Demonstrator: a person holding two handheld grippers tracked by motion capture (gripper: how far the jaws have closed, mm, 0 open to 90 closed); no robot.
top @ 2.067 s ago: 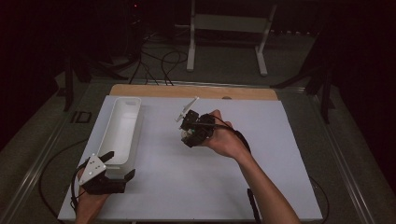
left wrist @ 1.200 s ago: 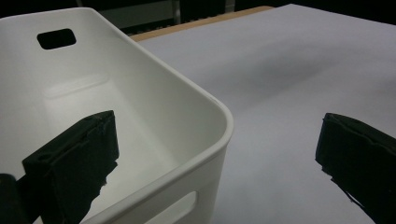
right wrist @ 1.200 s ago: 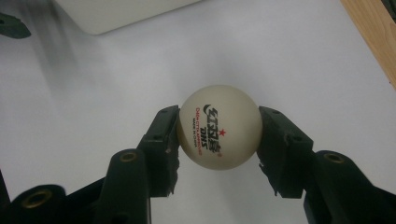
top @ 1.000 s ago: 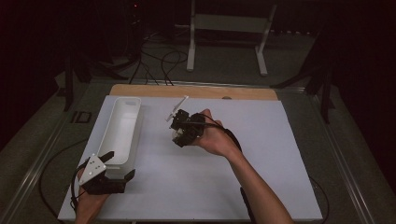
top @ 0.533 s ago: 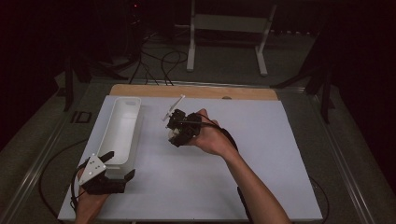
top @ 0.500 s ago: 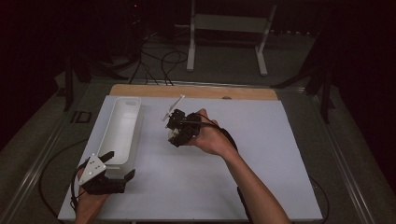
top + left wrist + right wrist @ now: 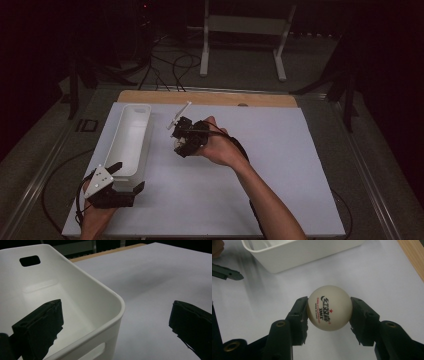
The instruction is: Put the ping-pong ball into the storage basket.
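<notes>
Room: table (image 7: 300, 165) lay bare right of white bin (image 7: 131, 137).
Ball (image 7: 329, 308): clamped between right gripper (image 7: 329, 312) fingers.
Left gripper (image 7: 117, 190): fingers spread, straddling the bin's corner.

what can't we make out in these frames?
- Ball: in the high view it sits behind the right gripper, too small to read.
- White bin: its floor is part hidden by the left gripper's fingers in the left gripper view, and its far end is cut off by the top edge in the right gripper view.
- Ball print: smaller text too fine to read.
</notes>
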